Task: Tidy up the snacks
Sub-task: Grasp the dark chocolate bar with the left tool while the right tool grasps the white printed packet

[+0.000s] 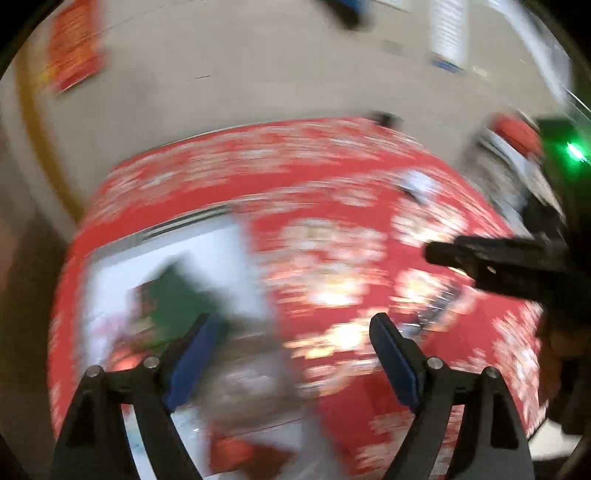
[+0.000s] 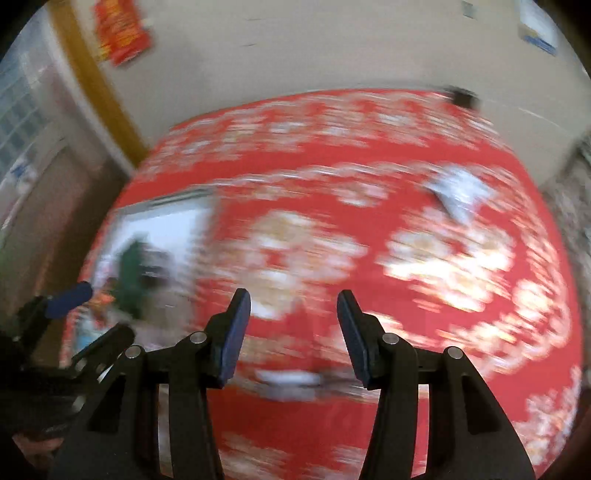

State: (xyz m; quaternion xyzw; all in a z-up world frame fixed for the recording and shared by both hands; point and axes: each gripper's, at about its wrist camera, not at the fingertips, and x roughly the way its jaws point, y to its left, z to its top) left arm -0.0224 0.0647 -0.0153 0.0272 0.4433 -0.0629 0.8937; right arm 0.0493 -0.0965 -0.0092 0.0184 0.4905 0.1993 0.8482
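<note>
Both views heavily blurred. At left of each frame, a white tray [image 2: 173,225] on the red-patterned surface [image 2: 369,166] holds indistinct snacks [image 1: 173,295], one green. Left tool [image 1: 291,354]: jaws wide, empty, lower centre over the tray's edge. Right tool [image 2: 293,332]: jaws wide, empty, above bare cloth. A silver packet [image 2: 461,195] lies upper right, well apart. Risk, in my judgement: closing at this speed could mis-grip or scatter packets.

Tabletop [image 2: 369,177]: red cloth, white-and-gold floral medallion pattern, blurred. White tray [image 2: 166,229], left of frame, holding a dark green item [image 2: 129,269]. Wall poster [image 2: 122,29], upper left: red with yellow. Wall [image 2: 295,48]: beige.
</note>
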